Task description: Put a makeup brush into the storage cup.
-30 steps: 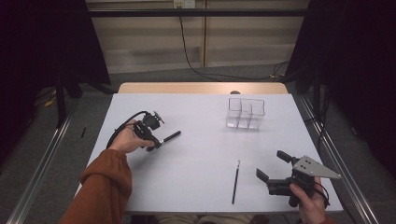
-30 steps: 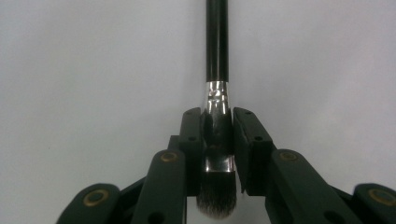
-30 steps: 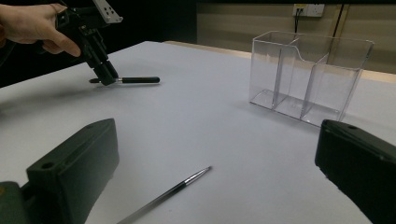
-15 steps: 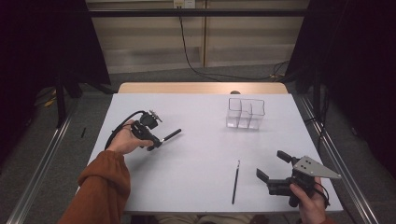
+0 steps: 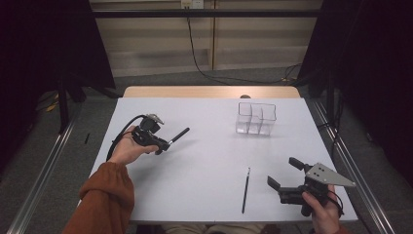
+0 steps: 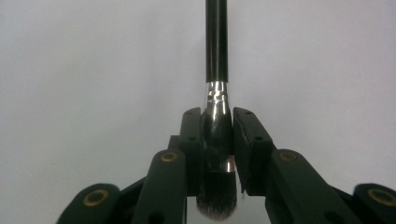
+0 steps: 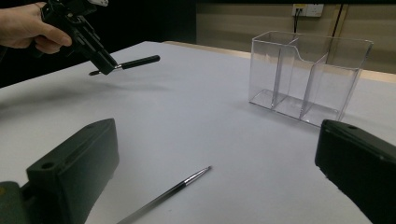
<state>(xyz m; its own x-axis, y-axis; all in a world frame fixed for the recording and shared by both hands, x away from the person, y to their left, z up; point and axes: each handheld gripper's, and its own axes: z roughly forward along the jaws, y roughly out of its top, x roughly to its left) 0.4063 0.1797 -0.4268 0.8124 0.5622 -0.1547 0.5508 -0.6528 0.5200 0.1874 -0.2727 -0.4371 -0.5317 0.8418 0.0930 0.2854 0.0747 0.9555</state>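
My left gripper (image 5: 163, 145) hovers over the table's left side, shut on a thick makeup brush (image 5: 178, 135) whose black handle points to the right. In the left gripper view the jaws (image 6: 217, 135) clamp the brush's silver ferrule (image 6: 217, 100), with the bristles toward the camera. My right gripper (image 5: 284, 172) is held open near the front right edge, nothing between its fingers. A thin black brush (image 5: 245, 189) lies flat on the table just left of it, also in the right gripper view as the thin brush (image 7: 163, 196).
A clear three-compartment organizer (image 5: 256, 118) stands at the back right of the white table (image 5: 209, 161); the organizer (image 7: 308, 74) looks empty. The left gripper (image 7: 105, 67) with its brush appears far off in the right gripper view. Black curtains flank the table.
The left gripper has lifted slightly with the thick brush, its handle tip now a little higher. The right gripper and the thin brush have not moved.
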